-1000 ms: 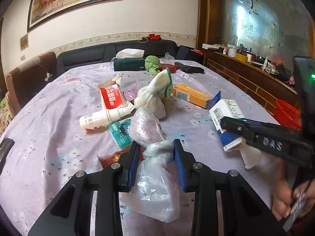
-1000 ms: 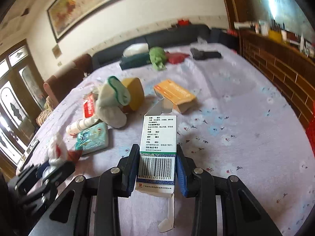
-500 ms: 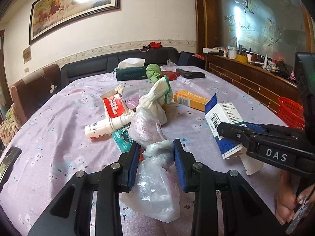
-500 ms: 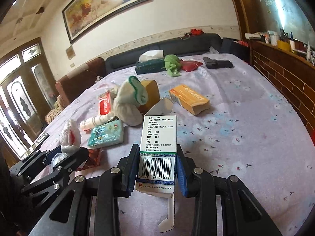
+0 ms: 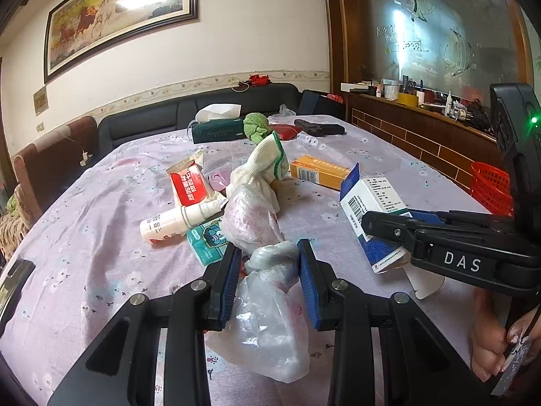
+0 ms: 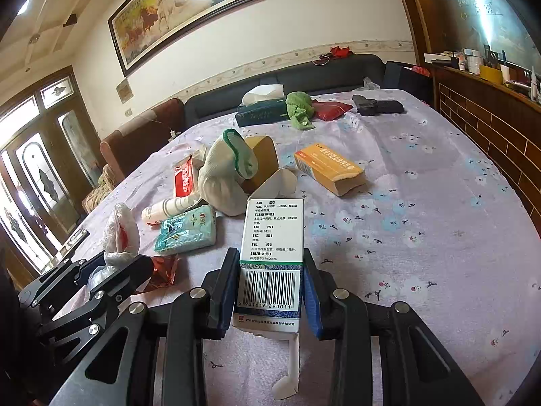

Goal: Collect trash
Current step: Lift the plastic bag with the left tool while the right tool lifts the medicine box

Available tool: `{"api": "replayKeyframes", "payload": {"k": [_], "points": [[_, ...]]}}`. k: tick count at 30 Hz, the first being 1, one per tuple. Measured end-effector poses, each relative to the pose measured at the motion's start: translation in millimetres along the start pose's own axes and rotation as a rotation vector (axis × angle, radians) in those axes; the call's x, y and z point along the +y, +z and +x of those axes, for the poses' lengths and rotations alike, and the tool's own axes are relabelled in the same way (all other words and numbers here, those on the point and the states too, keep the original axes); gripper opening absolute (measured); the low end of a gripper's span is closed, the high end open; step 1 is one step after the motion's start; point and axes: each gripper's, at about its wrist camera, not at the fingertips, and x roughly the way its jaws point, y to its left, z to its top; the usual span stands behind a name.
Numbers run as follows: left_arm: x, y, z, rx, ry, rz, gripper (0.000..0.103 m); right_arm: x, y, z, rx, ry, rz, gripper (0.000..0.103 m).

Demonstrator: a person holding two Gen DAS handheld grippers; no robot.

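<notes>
while both tongs hang over the purple table (image 6: 439, 203), the left gripper (image 5: 270, 264) squeezes a knotted clear plastic bag (image 5: 267, 308), and the right gripper (image 6: 270, 280) squeezes a white medicine box (image 6: 272, 257). more trash lies behind them, near a white sock (image 6: 223, 176).
</notes>
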Motion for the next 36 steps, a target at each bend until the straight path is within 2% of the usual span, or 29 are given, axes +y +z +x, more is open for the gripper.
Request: {"api": "replayKeyframes", "payload": {"k": [11, 21, 36], "points": [[7, 3, 7, 0.046, -0.013, -0.04, 0.032, -4, 3, -1, 0.02, -0.037, 0.015, 0.037], [5, 2, 15, 0.102, 0.028, -0.045, 0.032, -2, 4, -29, 0.019, -0.045, 0.026, 0.037], [3, 10, 8, 0.095, 0.079, -0.032, 0.032, -1, 2, -45, 0.013, -0.034, 0.031, 0.037]]}}
